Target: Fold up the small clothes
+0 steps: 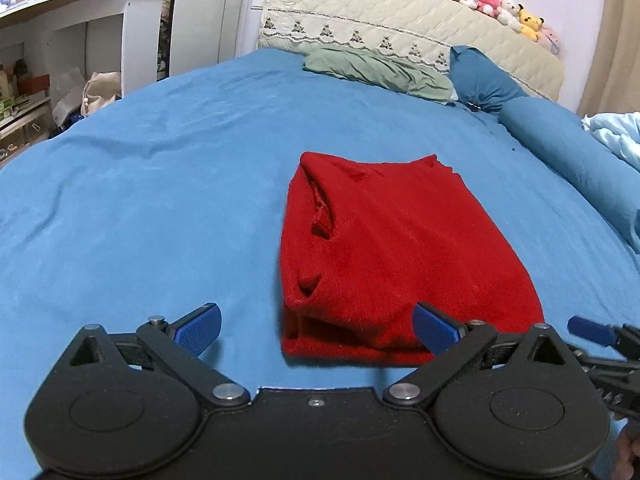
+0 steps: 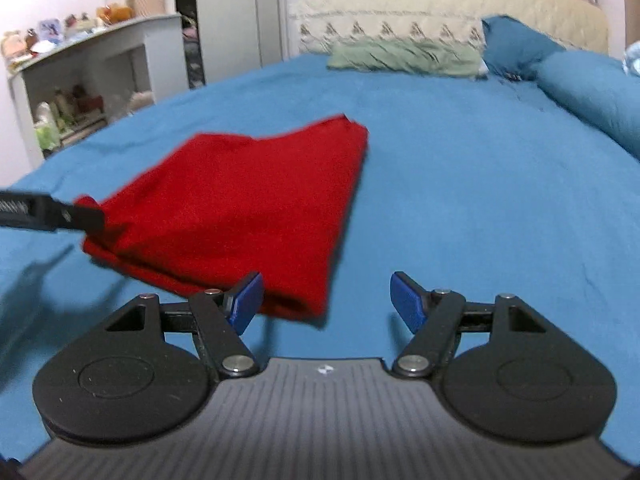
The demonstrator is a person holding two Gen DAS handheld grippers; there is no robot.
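Note:
A folded red knit garment (image 1: pixel 396 252) lies on the blue bed sheet (image 1: pixel 160 184). My left gripper (image 1: pixel 318 328) is open and empty, its fingers straddling the garment's near left corner. In the right wrist view the garment (image 2: pixel 248 208) lies ahead and left, and my right gripper (image 2: pixel 326 300) is open and empty at its near right corner. The left gripper's arm (image 2: pixel 48 212) shows at the garment's left edge. A blue fingertip of the right gripper (image 1: pixel 592 330) shows at the right of the left wrist view.
A green pillow (image 1: pixel 376 68), a dark blue pillow (image 1: pixel 484 76) and a blue bolster (image 1: pixel 576 160) lie at the head of the bed. Plush toys (image 1: pixel 496 4) sit on the cream headboard (image 1: pixel 400 12). White shelving (image 1: pixel 60 40) stands left of the bed.

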